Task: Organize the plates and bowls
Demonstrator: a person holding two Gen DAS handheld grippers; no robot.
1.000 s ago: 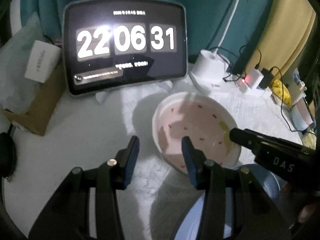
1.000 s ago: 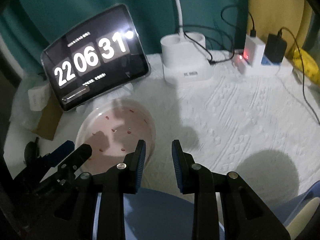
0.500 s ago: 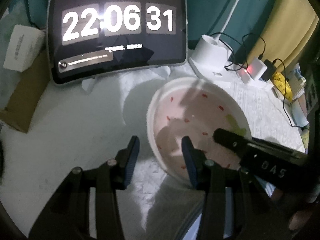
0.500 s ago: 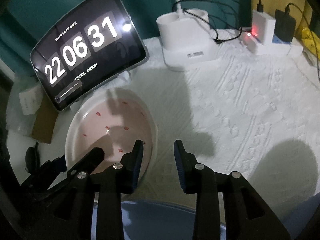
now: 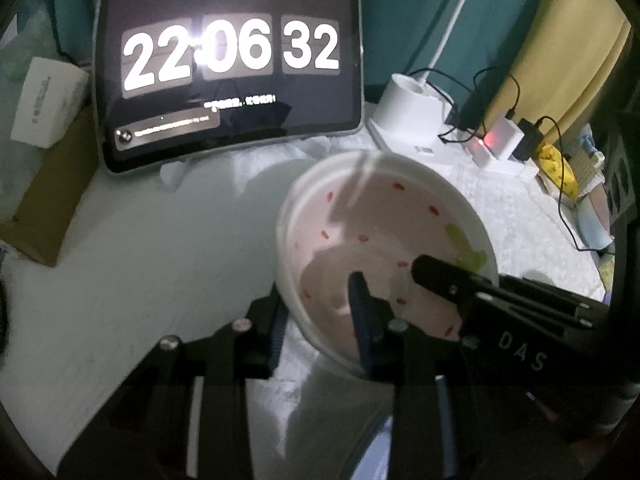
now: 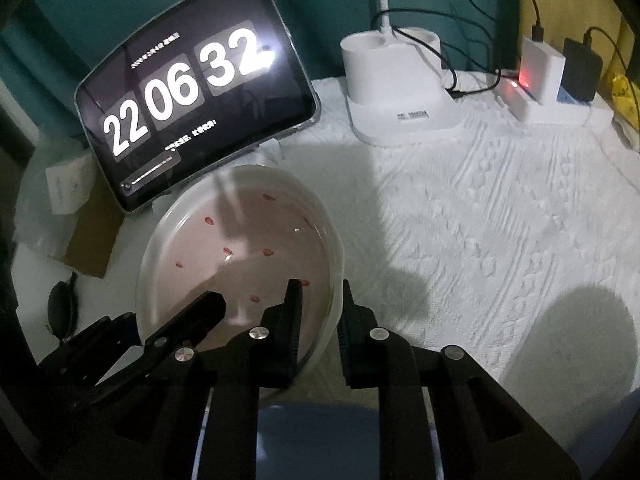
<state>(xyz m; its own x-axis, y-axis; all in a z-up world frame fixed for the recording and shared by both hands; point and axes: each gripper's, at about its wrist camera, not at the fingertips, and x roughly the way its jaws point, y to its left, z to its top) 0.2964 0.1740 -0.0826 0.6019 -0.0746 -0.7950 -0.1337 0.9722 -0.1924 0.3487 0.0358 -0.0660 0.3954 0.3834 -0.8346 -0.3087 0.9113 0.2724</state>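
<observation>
a white bowl with a pale pink inside dotted with small red marks sat on the bench, just in front of a tablet. both tools had it by the rim. the left tool straddled the bowl's near-left wall, one blue-padded finger inside and the other outside; its jaws had just been closing onto that wall and stood narrow, apparently pinching it. the right tool gripped the rim on the opposite side, one ribbed finger inside the bowl and one outside, its jaws having just closed to a thin gap filled by the wall. in the left wrist view the right tool's black finger, lettered "das", reached in from the right, near a green smear on the bowl's inner wall. the bowl looked smooth, glossy and round. a blue dish lay partly hidden under the tools at the near edge. the bench wore a white cloth with a raised, ribbed weave. the tablet, propped upright, showed a flip clock reading 22 06 32. to its right stood a white lamp base with a thin neck, then a white charger with a red light and black cables. a cardboard box lay at the left, against a teal wall.
</observation>
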